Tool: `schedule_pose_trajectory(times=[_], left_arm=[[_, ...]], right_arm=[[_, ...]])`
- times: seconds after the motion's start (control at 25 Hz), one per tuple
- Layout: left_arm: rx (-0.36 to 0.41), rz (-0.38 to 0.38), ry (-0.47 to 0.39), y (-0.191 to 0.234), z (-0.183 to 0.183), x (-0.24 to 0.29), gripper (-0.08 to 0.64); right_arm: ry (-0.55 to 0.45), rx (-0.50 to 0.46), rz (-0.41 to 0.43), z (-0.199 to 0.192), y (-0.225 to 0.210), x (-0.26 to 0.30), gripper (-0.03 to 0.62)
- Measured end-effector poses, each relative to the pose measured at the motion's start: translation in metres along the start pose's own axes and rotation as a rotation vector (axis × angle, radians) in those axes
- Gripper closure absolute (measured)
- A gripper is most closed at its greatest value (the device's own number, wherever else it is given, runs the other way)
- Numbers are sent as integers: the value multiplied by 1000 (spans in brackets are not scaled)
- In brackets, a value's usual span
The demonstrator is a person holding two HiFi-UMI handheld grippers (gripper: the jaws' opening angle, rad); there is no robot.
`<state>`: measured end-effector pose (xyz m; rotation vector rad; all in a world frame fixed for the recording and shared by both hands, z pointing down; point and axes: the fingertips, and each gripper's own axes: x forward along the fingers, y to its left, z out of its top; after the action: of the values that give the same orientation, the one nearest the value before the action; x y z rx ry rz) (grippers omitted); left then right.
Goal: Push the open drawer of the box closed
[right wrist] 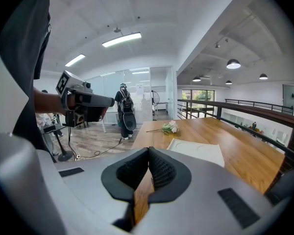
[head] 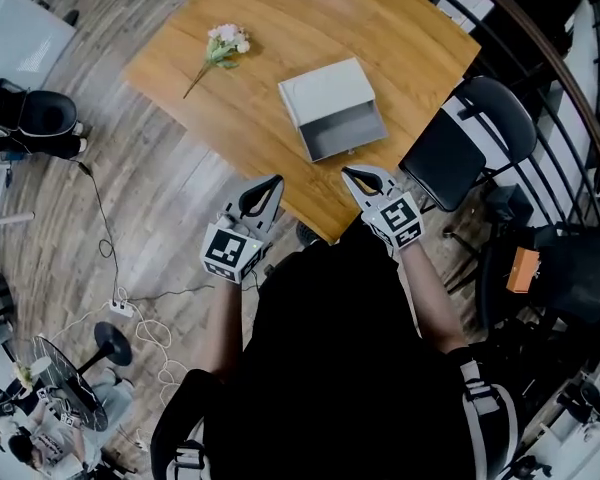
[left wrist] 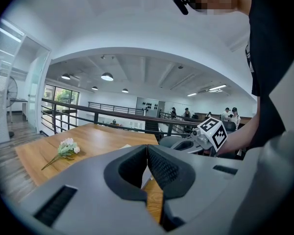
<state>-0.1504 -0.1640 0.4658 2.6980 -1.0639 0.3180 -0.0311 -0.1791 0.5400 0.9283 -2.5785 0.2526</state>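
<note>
A grey box (head: pixel 327 91) stands on the wooden table (head: pixel 280 38), and its open drawer (head: pixel 342 131) is pulled out toward me and empty. Its flat top (right wrist: pixel 198 150) also shows in the right gripper view. My left gripper (head: pixel 277 181) hovers at the table's near edge, left of the drawer, jaws shut on nothing. To the drawer's right, my right gripper (head: pixel 347 172) is also shut and empty, a short way in front of the drawer. Both are apart from the box. In each gripper view the jaw tips meet (left wrist: pixel 147 147) (right wrist: pixel 148 149).
A small flower sprig (head: pixel 220 48) lies on the table's left part. A black chair (head: pixel 470 138) stands right of the table. Cables (head: pixel 130 303) and a fan (head: pixel 75 393) lie on the wood floor at left. A railing (head: pixel 540 48) runs along the right.
</note>
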Motion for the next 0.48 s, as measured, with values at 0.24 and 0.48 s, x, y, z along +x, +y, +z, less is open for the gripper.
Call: schedule_pose_trajectory(times=[0.24, 0.48], left_arm=[[-18, 49, -11, 10, 3, -5, 537], [-18, 52, 5, 15, 5, 3, 537]], right_arm=[[-4, -12, 39, 9, -5, 15, 577], [7, -6, 57, 5, -13, 27, 577]])
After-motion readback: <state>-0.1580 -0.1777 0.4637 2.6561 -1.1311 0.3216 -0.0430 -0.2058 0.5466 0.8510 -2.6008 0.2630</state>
